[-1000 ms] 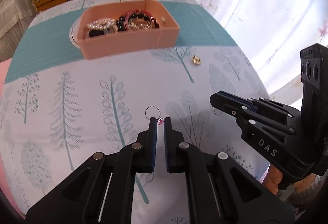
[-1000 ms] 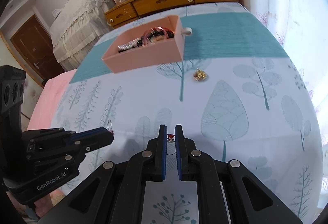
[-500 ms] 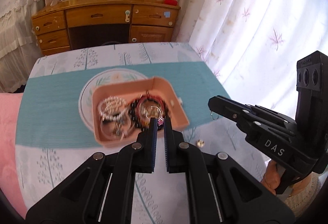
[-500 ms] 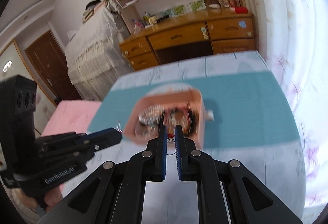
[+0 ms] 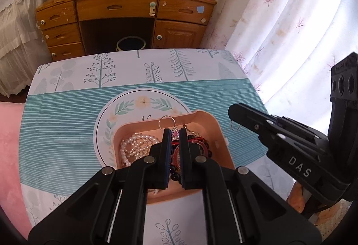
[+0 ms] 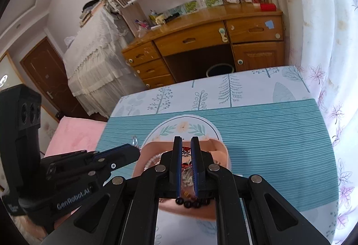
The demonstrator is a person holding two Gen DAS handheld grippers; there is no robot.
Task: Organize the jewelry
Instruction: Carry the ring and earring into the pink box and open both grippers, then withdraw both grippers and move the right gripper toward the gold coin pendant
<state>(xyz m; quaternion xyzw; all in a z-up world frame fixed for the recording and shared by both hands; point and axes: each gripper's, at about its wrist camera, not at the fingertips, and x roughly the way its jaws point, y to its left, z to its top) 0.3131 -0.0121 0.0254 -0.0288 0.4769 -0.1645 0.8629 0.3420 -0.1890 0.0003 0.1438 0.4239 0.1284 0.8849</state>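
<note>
My left gripper (image 5: pixel 174 132) is shut on an earring (image 5: pixel 166 122), a silver hoop with a pink stone, and hangs over the pink box (image 5: pixel 207 116). The box holds a pearl bracelet (image 5: pixel 134 144) and red and black bead bracelets (image 5: pixel 201 146). My right gripper (image 6: pixel 185 140) is shut on a matching earring (image 6: pixel 185 150) with a red stone, also above the pink box (image 6: pixel 223 152). In the left wrist view the right gripper (image 5: pixel 232 111) sits just right of the box, its hoop (image 5: pixel 233 126) dangling. In the right wrist view the left gripper (image 6: pixel 134 152) is at the box's left side.
The box stands on a tablecloth (image 5: pixel 67 124) with teal stripes and tree prints. Beyond the table's far edge is a wooden desk (image 5: pixel 125 7) with a dark bin (image 5: pixel 131 43) under it. A white curtain (image 5: pixel 279 32) hangs at the right, pink bedding (image 5: pixel 9 144) lies at the left.
Both grippers rose and travelled forward from the near part of the table to above the pink box, each still holding its earring. The gold piece on the cloth has left view.
</note>
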